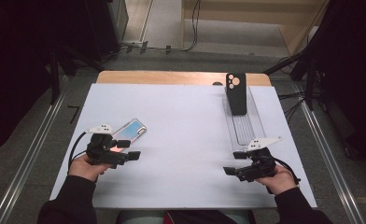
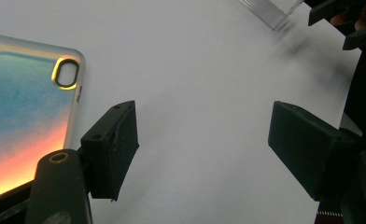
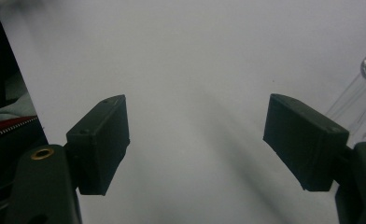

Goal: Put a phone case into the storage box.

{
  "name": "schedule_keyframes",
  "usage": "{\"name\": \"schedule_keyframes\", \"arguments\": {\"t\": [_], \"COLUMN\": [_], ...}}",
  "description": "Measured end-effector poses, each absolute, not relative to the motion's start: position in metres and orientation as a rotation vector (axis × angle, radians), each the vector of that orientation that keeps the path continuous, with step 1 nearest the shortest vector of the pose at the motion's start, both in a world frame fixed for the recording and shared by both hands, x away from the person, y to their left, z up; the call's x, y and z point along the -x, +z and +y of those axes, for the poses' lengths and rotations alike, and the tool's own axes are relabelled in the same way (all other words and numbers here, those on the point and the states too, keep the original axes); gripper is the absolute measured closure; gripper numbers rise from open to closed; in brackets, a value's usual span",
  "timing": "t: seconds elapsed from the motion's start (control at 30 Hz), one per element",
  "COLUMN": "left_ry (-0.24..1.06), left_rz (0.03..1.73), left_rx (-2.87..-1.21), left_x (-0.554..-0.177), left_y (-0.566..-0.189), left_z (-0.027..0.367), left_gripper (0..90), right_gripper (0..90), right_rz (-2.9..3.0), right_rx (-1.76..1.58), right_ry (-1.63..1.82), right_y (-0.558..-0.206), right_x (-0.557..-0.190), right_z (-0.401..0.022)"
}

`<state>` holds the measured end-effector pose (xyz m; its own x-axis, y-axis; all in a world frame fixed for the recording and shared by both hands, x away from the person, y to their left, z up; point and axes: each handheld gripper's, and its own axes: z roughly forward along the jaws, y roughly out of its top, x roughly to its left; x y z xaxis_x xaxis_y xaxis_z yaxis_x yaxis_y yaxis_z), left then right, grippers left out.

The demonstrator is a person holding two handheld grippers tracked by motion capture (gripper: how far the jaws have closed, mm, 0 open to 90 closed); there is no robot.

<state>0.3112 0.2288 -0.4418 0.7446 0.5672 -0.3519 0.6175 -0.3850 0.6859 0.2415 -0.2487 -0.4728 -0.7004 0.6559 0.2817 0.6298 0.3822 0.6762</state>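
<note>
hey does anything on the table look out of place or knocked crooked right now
Nothing looks spilled or damaged. The iridescent phone case lies flat at an angle to the table edges, beside the open left gripper. The black phone case stands upright at the far end of the clear rack. The right gripper is open, holding nothing.

Both forearms in dark sleeves enter from the near edge. The left hand point(image 1: 84, 166) holds the black two-jaw left gripper point(image 1: 130, 150), jaws spread wide and aimed rightward. The right hand point(image 1: 280, 179) holds the black two-jaw right gripper point(image 1: 234, 163), jaws likewise wide apart, aimed leftward.
</note>
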Motion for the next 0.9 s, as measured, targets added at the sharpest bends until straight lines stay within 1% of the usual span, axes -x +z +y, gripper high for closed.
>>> {"name": "schedule_keyframes", "arguments": {"t": [0.17,0.23,0.27,0.33,0.4,0.5,0.67,0.77,0.83,0.87,0.9], "left_ry": [-0.074,-0.072,-0.034,-0.009,-0.027,-0.067,-0.052,-0.042,-0.057,-0.055,-0.067], "left_rz": [0.897,0.923,0.936,0.942,0.930,0.920,0.903,0.889,0.895,0.902,0.910], "left_rx": [-2.125,-2.121,-2.117,-2.111,-2.115,-2.112,-2.118,-2.109,-2.115,-2.121,-2.132], "left_x": [-0.325,-0.329,-0.330,-0.331,-0.336,-0.344,-0.360,-0.368,-0.373,-0.376,-0.379], "left_y": [-0.441,-0.441,-0.441,-0.441,-0.441,-0.441,-0.440,-0.439,-0.439,-0.440,-0.441], "left_z": [0.229,0.230,0.230,0.230,0.231,0.233,0.238,0.241,0.243,0.243,0.244], "left_gripper": [24.8,28.0,28.0,28.0,27.4,20.4,19.6,14.1,11.6,6.9,0.2], "right_gripper": [20.8,20.8,20.8,20.8,20.8,20.8,20.8,20.8,20.8,20.8,20.8], "right_rz": [2.584,2.584,2.584,2.583,2.581,2.582,2.582,2.585,2.587,2.585,2.586], "right_rx": [-1.198,-1.201,-1.201,-1.206,-1.206,-1.205,-1.205,-1.196,-1.194,-1.194,-1.194], "right_ry": [1.243,1.244,1.245,1.244,1.247,1.248,1.250,1.251,1.249,1.251,1.249], "right_y": [-0.473,-0.473,-0.473,-0.472,-0.472,-0.473,-0.473,-0.473,-0.473,-0.473,-0.473], "right_x": [-0.242,-0.242,-0.242,-0.241,-0.241,-0.241,-0.241,-0.242,-0.242,-0.242,-0.242], "right_z": [-0.249,-0.249,-0.249,-0.249,-0.249,-0.249,-0.249,-0.249,-0.249,-0.249,-0.249]}}
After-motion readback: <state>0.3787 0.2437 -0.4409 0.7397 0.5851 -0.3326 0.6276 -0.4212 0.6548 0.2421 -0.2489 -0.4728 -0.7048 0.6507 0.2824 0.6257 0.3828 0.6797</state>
